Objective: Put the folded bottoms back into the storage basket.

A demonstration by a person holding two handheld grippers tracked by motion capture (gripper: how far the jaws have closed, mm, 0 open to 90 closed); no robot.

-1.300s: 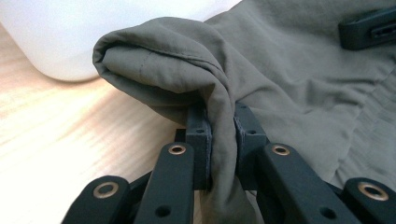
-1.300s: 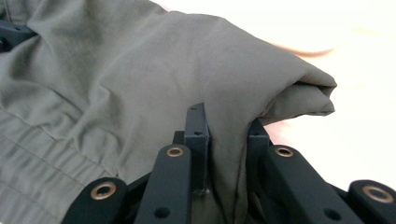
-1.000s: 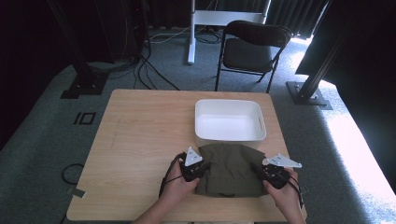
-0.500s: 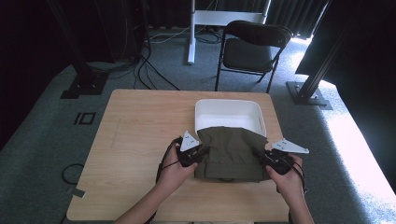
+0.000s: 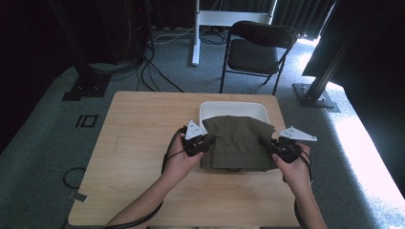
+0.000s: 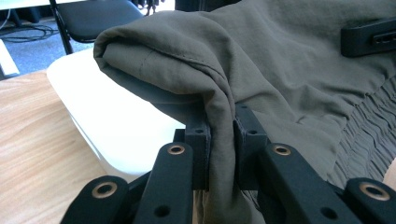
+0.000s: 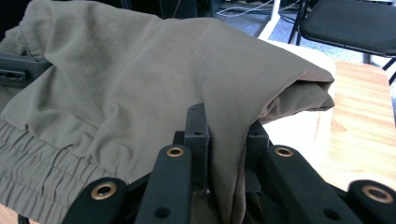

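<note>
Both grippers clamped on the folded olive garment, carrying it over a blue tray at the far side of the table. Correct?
Not quite: the tray is white, not blue, as the high view shows. The rest holds: the left gripper and right gripper are each clamped on a side of the folded olive garment, whose far edge lies over the tray.

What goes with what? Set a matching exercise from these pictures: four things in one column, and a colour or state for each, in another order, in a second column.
Things:
1. cloth
2. tray
3. chair
4. table

Colours or states:
A. white, partly covered
B. black, standing on the floor beyond the table
C. olive green, gripped at both sides
D. light wood

Pairs: 1-C, 2-A, 3-B, 4-D. The left gripper and the right gripper each have jaws shut on a fold of the cloth.
</note>
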